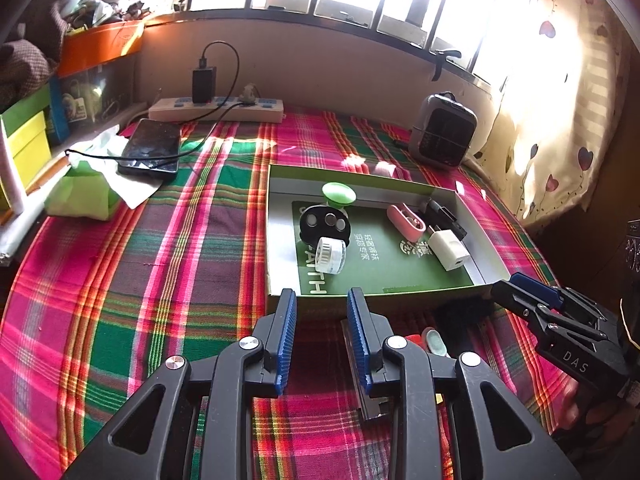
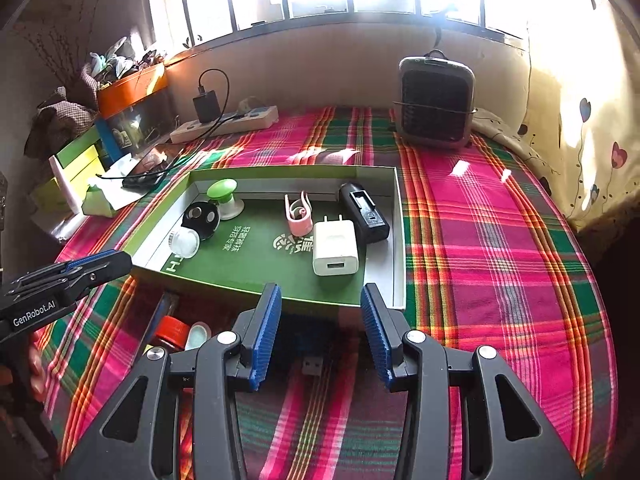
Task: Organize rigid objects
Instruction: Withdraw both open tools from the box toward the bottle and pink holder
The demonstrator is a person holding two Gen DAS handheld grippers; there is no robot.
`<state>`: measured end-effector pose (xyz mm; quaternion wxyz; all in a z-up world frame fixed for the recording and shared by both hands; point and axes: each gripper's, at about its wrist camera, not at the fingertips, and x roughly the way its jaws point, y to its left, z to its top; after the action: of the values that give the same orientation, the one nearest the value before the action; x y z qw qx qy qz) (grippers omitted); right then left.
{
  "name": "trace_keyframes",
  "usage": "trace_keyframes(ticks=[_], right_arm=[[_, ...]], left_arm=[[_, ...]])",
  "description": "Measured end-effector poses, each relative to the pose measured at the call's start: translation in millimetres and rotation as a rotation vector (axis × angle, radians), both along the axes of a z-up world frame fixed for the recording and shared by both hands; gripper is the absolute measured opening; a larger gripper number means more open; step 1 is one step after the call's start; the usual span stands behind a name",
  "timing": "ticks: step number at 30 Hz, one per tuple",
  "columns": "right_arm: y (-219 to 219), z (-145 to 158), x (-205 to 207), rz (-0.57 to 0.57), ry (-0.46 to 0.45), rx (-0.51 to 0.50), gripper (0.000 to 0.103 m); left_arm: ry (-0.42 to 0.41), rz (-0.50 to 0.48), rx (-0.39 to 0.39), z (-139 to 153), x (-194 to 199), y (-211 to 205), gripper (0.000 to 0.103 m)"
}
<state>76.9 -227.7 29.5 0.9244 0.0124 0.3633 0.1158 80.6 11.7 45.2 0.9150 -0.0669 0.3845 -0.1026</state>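
Both the left gripper [image 1: 322, 304] and the right gripper [image 2: 320, 300] hung with jaws wide apart and empty before the shallow green cardboard tray [image 2: 296, 170]; several items already lay inside; next likely a pick of the small USB plug [image 2: 312, 365] beneath the right one.

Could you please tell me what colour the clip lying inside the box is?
The clip is pink, clearest in the right wrist view.

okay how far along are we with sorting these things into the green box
Done: the white charger, pink clip, black battery case, and clear jar lie in the green box. In hand: nothing; left gripper and right gripper are open. Left: red cap and USB plug outside.
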Motion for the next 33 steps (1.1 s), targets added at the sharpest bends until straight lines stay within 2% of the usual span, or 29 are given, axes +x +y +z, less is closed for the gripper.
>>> trace_keyframes(ticks=[4, 14, 25, 33], right_arm=[[3, 2, -14, 0.007, -0.009, 0.003, 0.043], [23, -13, -33, 0.079, 0.04, 0.017, 0.043], [39, -21, -39, 0.109, 0.064, 0.016, 0.043], [50, -25, -38, 0.132, 0.091, 0.017, 0.043]], left_arm=[[0.003, -0.004, -0.014, 0, -11, 2, 0.026], [0.039, 0.003, -0.025, -14, -28, 12, 0.026], [0.071, -0.004, -0.045, -28, -38, 19, 0.026], [0.067, -0.012, -0.063, -28, -40, 23, 0.026]])
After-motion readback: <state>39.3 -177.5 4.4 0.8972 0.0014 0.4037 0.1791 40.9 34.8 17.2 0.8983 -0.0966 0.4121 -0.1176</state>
